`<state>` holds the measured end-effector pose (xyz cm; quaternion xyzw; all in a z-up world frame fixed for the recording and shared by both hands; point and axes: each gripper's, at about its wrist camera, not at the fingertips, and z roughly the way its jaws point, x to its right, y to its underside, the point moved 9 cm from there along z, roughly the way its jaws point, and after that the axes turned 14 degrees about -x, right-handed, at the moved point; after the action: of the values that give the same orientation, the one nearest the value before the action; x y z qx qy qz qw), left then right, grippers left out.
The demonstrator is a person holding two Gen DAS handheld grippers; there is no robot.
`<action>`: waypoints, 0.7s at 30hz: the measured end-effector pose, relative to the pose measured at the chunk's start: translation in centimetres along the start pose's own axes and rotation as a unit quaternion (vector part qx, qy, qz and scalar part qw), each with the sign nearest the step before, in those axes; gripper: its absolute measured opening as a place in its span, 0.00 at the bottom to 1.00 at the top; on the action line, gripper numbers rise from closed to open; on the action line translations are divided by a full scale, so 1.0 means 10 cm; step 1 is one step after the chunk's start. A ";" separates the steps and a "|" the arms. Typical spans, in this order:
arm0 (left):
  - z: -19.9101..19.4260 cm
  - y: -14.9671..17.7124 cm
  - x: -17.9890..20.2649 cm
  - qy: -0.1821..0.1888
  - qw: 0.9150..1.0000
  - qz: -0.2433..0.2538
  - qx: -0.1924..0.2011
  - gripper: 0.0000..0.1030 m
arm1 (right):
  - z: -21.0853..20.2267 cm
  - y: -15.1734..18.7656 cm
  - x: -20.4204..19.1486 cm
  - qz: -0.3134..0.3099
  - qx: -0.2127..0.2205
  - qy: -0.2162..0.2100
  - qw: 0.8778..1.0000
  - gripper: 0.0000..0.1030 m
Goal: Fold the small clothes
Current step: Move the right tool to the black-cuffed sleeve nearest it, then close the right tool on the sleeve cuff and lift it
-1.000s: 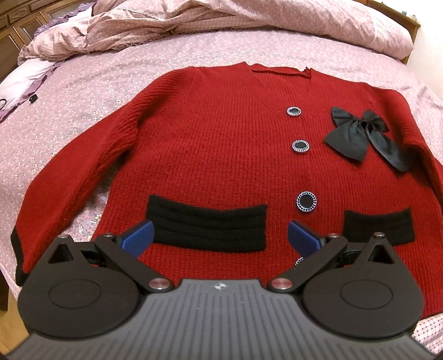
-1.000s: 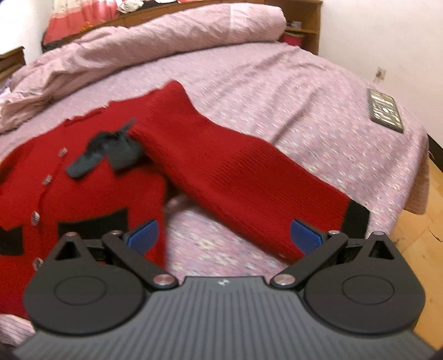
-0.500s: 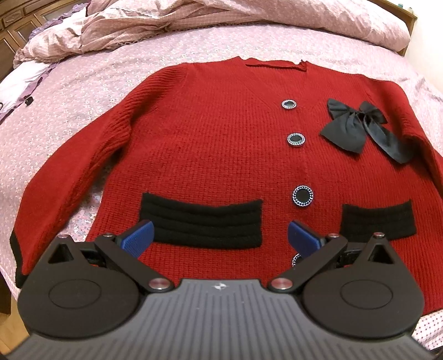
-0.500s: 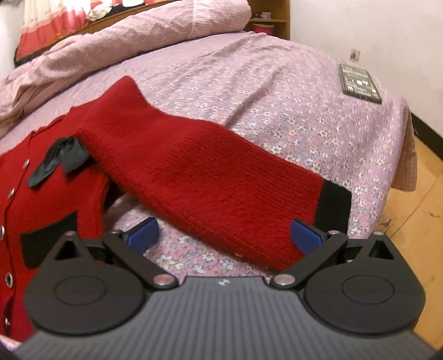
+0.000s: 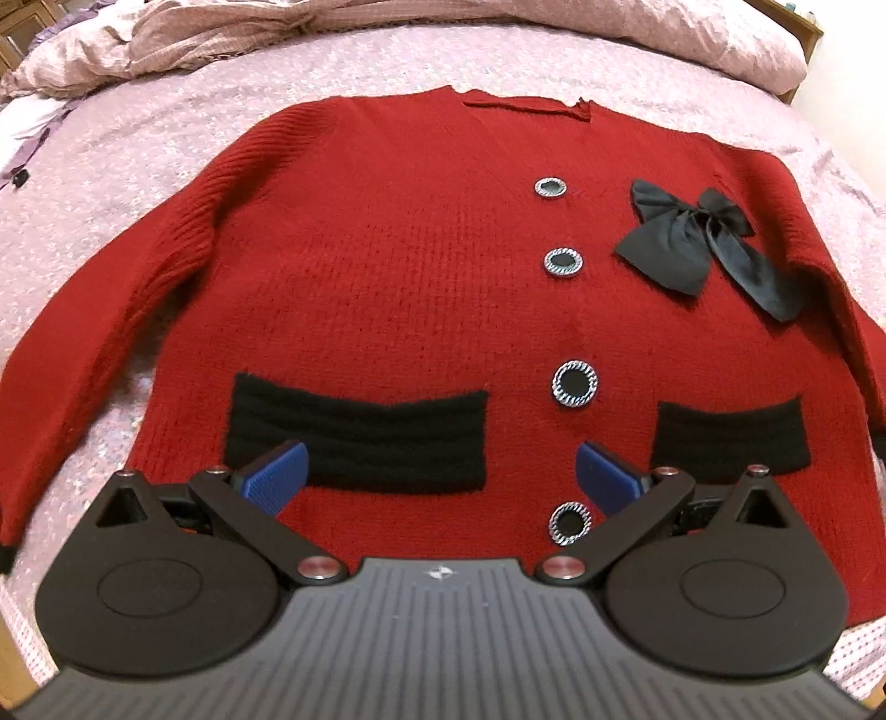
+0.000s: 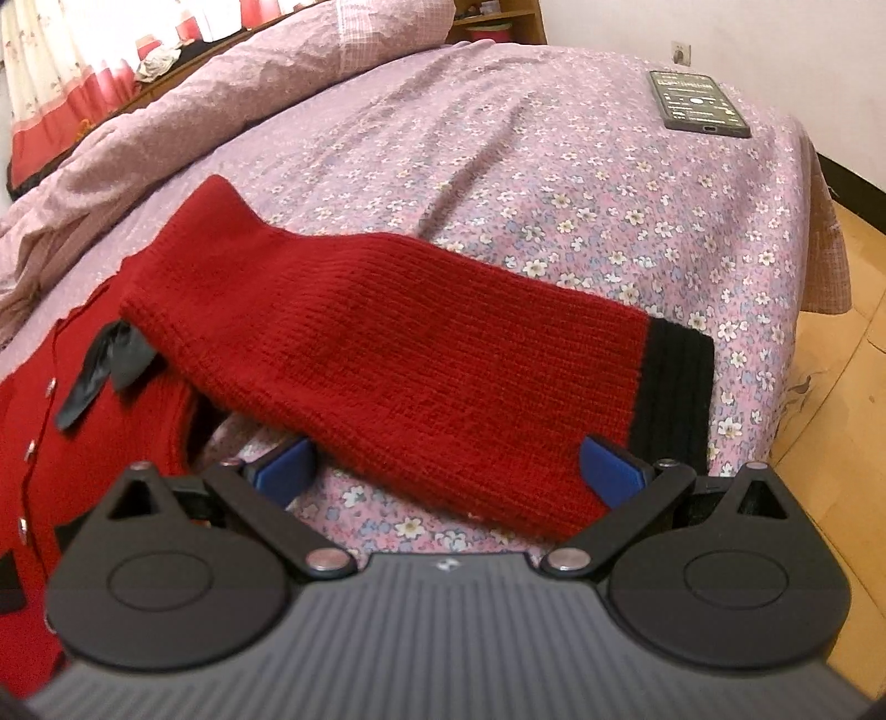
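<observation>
A small red knit cardigan (image 5: 398, 266) with black pocket bands, round buttons and a black bow (image 5: 698, 243) lies face up and spread flat on the bed. My left gripper (image 5: 440, 476) is open just above its hem, between the two pockets. In the right wrist view the cardigan's right sleeve (image 6: 421, 376) with its black cuff (image 6: 673, 387) stretches across the bedspread. My right gripper (image 6: 448, 471) is open over the sleeve's near edge, close to the cuff. Neither gripper holds any fabric.
The pink floral bedspread (image 6: 554, 166) covers the bed, with a rumpled duvet (image 5: 387, 33) along the far side. A phone (image 6: 700, 102) lies near the bed's right corner. Wooden floor (image 6: 853, 387) shows beyond the right edge.
My right gripper has swung right and closed in on the sleeve, the cuff now near its right finger. My left gripper has drawn slightly nearer the hem. Both stay open.
</observation>
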<state>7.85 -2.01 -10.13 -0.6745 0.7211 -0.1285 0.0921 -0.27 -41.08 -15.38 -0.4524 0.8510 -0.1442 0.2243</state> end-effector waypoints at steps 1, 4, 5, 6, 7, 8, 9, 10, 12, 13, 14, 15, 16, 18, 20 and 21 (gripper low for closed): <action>0.00 -0.02 0.02 0.002 1.000 0.003 0.002 1.00 | 0.00 0.00 0.01 0.004 -0.003 0.000 1.000 1.00; -0.04 -0.08 0.07 0.001 1.000 0.016 0.013 1.00 | 0.01 -0.02 -0.02 0.004 -0.005 0.005 1.000 0.98; -0.04 -0.10 0.09 -0.001 1.000 0.021 0.016 1.00 | 0.01 -0.03 -0.03 0.003 -0.005 0.008 1.000 0.97; -0.04 -0.11 0.10 -0.003 1.000 0.025 0.017 1.00 | 0.01 -0.04 -0.04 0.000 -0.005 0.012 1.000 0.95; -0.03 -0.12 0.11 -0.004 0.999 0.030 0.017 1.00 | 0.02 -0.04 -0.05 -0.001 -0.004 0.014 1.000 0.93; -0.02 -0.13 0.12 -0.004 0.999 0.033 0.016 1.00 | 0.02 -0.05 -0.07 -0.003 -0.003 0.015 1.000 0.86; -0.01 -0.12 0.12 -0.003 0.999 0.035 0.013 1.00 | 0.01 -0.05 -0.09 -0.004 0.000 0.019 1.000 0.79; 0.00 -0.13 0.11 -0.002 0.999 0.035 0.012 1.00 | 0.01 -0.05 -0.11 -0.008 0.004 0.025 1.000 0.75; 0.02 -0.14 0.10 0.000 0.999 0.033 0.008 1.00 | -0.02 -0.06 -0.18 -0.022 0.009 0.032 0.999 0.61; 0.03 -0.16 0.10 0.003 0.999 0.033 0.007 1.00 | -0.04 -0.07 -0.21 -0.029 0.010 0.034 0.999 0.58; 0.04 -0.17 0.11 0.006 0.999 0.034 0.007 1.00 | -0.06 -0.09 -0.24 -0.036 0.013 0.040 0.998 0.49; 0.04 -0.18 0.13 0.009 0.999 0.036 0.007 1.00 | -0.09 -0.11 -0.27 -0.045 0.016 0.044 0.998 0.39; 0.04 -0.19 0.14 0.011 0.999 0.040 0.007 1.00 | -0.11 -0.13 -0.29 -0.051 0.019 0.046 0.997 0.33; 0.03 -0.21 0.18 0.012 0.999 0.048 0.010 1.00 | -0.21 -0.22 -0.31 -0.048 0.034 0.045 0.997 0.21; 0.02 -0.22 0.19 0.014 0.998 0.053 0.014 1.00 | -0.33 -0.33 -0.34 -0.045 0.056 0.044 0.996 0.17; 0.01 -0.22 0.19 0.015 0.998 0.053 0.015 1.00 | -0.38 -0.38 -0.37 -0.047 0.066 0.046 0.996 0.16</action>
<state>9.82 -4.07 -9.48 -0.6322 0.7549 -0.1441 0.0984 2.27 -39.86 -9.49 -0.4692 0.8267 -0.2314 0.2070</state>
